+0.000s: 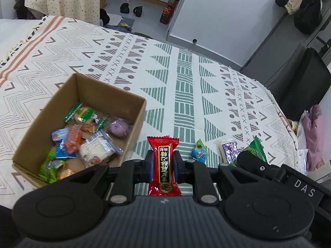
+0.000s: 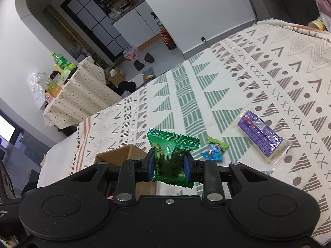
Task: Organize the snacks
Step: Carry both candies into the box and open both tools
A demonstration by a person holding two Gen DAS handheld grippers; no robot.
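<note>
Red snack (image 1: 164,165): clamped upright in our left tool (image 1: 163,165), just right of the box, so we can carry it over the rim.
Green snack (image 2: 172,158): pinched in our right tool (image 2: 170,165), lifted off the cloth.
Cardboard box (image 1: 135,124): near the worktop's (image 1: 186,72) left side, already holding several packets, so we judge it the collecting spot.
Blue candy (image 1: 199,152), purple-labelled packet (image 2: 261,136): loose on the cloth, still to gather.

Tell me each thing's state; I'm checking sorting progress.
left hand-held gripper: shut on red snack packet
right hand-held gripper: shut on green snack packet
cardboard box: open, partly filled with snacks
blue candy: loose on cloth
purple-label packet: loose on cloth
</note>
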